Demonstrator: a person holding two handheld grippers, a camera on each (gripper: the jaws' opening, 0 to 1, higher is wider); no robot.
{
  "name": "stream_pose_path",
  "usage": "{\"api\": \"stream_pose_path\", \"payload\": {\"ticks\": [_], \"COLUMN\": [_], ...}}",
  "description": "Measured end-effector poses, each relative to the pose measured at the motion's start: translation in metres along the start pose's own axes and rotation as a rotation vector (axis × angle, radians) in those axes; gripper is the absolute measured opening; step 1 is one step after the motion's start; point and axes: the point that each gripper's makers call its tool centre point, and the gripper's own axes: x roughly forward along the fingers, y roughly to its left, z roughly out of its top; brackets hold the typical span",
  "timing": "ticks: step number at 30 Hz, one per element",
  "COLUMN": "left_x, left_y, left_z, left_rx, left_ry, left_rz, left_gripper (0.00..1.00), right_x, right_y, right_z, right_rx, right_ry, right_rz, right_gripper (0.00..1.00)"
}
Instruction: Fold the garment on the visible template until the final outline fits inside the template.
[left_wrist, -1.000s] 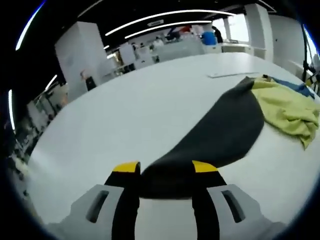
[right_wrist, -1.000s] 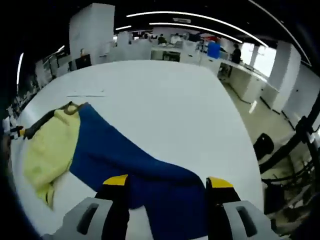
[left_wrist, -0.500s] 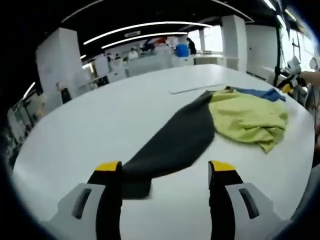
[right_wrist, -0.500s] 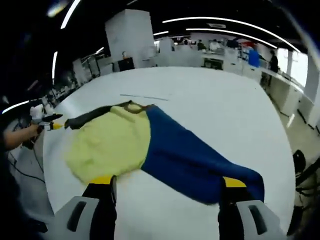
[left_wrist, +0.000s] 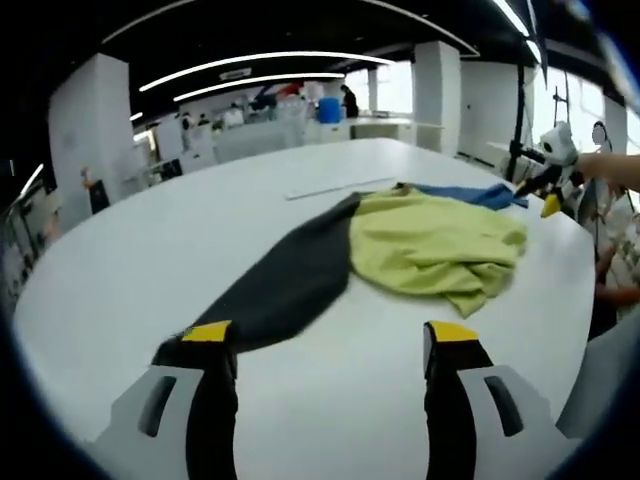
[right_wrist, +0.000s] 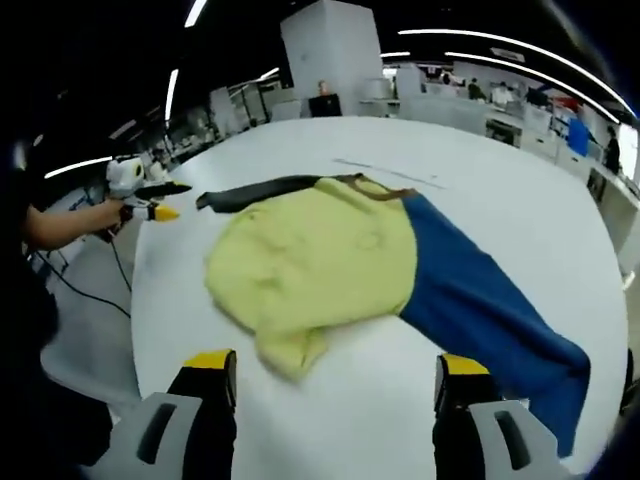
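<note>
Yellow-bodied garment (right_wrist: 310, 255) lying crumpled on white table (right_wrist: 330, 400), blue sleeve (right_wrist: 485, 310) and black sleeve (left_wrist: 285, 285) spread flat

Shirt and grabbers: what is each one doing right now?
garment: lying loose on the table, yellow middle rumpled, not folded.
dark sleeve: stretched out flat, let go.
blue sleeve: stretched out flat, let go.
left gripper: open, holding nothing.
right gripper: open, holding nothing.
white table: garment spread across it.
</note>
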Motion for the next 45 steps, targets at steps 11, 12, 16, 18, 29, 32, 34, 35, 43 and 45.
{"api": "stream_pose_path", "payload": {"ticks": [11, 12, 16, 18, 29, 32, 34, 35, 43, 45], "left_x": [0.004, 0.006, 0.014, 0.018, 0.035, 0.041, 0.046, 0.049, 0.065, 0.068], "left_y": [-0.057, -0.060, -0.078, -0.088, -0.128, -0.137, -0.143, -0.147, -0.159, -0.160], "left_z": [-0.002, -0.003, -0.002, -0.002, -0.005, -0.008, -0.011, -0.011, -0.015, -0.017], "left_rx": [0.038, 0.043, 0.046, 0.055, 0.112, 0.128, 0.144, 0.153, 0.159, 0.148], "left_ry": [-0.004, 0.000, -0.001, 0.001, 0.001, 0.008, 0.026, 0.024, 0.045, 0.057], "left_rz": [-0.126, -0.134, -0.175, -0.192, -0.219, -0.226, -0.231, -0.235, -0.209, -0.196], "left_gripper": [0.67, 0.66, 0.61, 0.59, 0.39, 0.33, 0.30, 0.29, 0.21, 0.19], "right_x": [0.016, 0.018, 0.022, 0.025, 0.030, 0.031, 0.032, 0.032, 0.031, 0.031], "right_y": [0.025, 0.027, 0.033, 0.034, 0.020, 0.021, 0.021, 0.020, 0.017, 0.019], "right_z": [-0.011, -0.013, -0.017, -0.019, -0.026, -0.024, -0.023, -0.022, -0.016, -0.015], "right_rx": [-0.039, -0.052, -0.070, -0.084, -0.126, -0.127, -0.135, -0.142, -0.120, -0.104], "right_ry": [0.012, 0.014, 0.026, 0.028, 0.021, -0.001, -0.006, -0.012, -0.050, -0.062], "right_rz": [0.061, 0.067, 0.077, 0.068, -0.002, -0.007, -0.017, -0.024, -0.059, -0.059], "right_gripper": [0.62, 0.61, 0.56, 0.53, 0.28, 0.24, 0.20, 0.18, 0.10, 0.09]}}
